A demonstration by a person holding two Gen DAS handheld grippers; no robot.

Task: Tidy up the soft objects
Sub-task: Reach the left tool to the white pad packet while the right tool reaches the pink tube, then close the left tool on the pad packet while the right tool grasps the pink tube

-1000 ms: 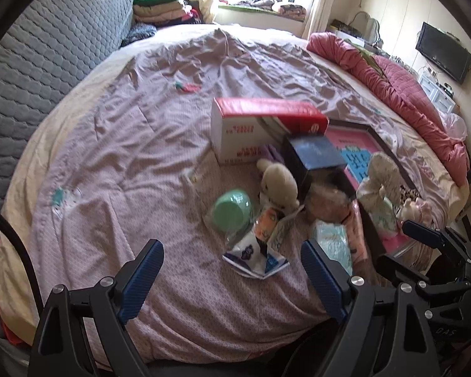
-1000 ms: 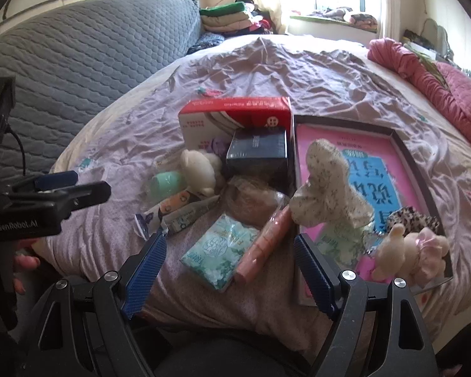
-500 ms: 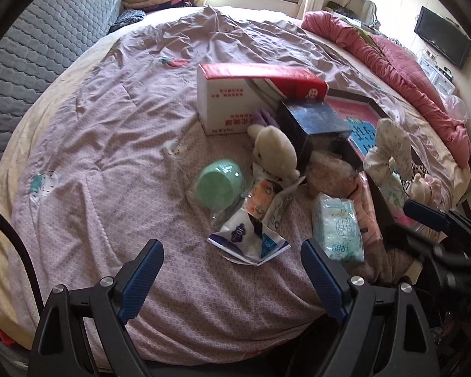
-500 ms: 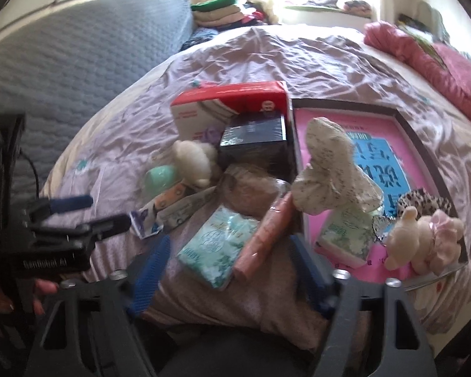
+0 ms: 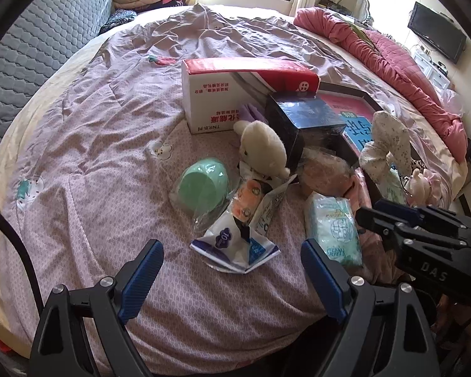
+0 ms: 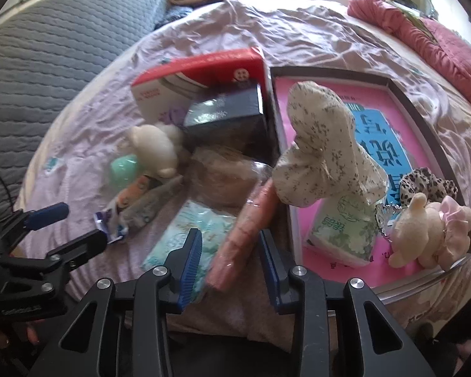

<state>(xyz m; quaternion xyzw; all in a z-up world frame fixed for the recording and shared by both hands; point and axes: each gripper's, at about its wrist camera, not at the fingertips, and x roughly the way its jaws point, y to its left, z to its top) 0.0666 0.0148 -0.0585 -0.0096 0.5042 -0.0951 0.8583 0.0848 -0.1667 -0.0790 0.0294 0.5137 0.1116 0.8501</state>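
While the left claw (image 5: 232,270) hangs wide open over a blue-white sachet (image 5: 235,245) at lower centre, the right claw (image 6: 230,259) has just been closing around the pink roll (image 6: 245,235) on the bed (image 6: 298,40), pads not yet pressing.

A bed (image 5: 110,144) under a wrinkled lilac sheet carries a heap ahead of the fingers. Directly on the sheet lie a red-and-white carton (image 5: 216,94), a mint pouch (image 5: 204,185), a blue-white packet (image 5: 235,245), a teal tissue pack (image 6: 201,232), and a black-rimmed pink tray (image 6: 424,106). A rolled pink quilt (image 5: 392,53) lies far beyond.
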